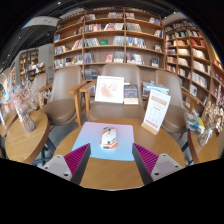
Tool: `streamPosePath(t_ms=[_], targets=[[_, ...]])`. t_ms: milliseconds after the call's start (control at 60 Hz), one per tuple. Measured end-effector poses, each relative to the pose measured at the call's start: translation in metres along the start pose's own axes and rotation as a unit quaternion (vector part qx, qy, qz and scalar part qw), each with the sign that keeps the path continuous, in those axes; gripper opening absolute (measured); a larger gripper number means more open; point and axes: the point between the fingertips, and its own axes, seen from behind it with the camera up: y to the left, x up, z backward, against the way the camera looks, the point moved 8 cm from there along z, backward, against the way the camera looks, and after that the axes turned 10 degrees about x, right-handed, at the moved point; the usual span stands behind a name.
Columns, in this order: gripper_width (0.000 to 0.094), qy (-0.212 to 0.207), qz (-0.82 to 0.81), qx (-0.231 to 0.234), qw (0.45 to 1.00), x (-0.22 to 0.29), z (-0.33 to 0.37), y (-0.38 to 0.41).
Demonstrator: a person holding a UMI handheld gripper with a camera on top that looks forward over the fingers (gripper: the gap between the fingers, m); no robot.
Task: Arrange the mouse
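A white mouse (109, 138) with an orange mark lies on a light blue mouse mat (108, 140) on a round wooden table (110, 170). My gripper (111, 157) is open, its two fingers with magenta pads (77, 158) spread wide to either side. The mouse sits just ahead of the fingertips, midway between them, with wide gaps at both sides. Nothing is held.
A white sign stand (156, 108) stands on the table at the right. A vase with dried stems (27, 110) stands on a side table at the left. Chairs (64, 95) and a display board (110, 89) stand beyond, with bookshelves (110, 35) behind.
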Motion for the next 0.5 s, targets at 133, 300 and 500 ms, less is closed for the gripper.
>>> streamPosePath(t_ms=[133, 300, 500], targets=[[0.0856, -0.017, 0.017, -0.006, 1.0, -0.028, 0.076, 0.007], [0.0851, -0.009, 0.015, -0.003, 1.0, -0.082, 0.146, 0.01], [0.0855, -0.004, -0.001, -0.017, 1.0, -0.136, 0.194, 0.003]])
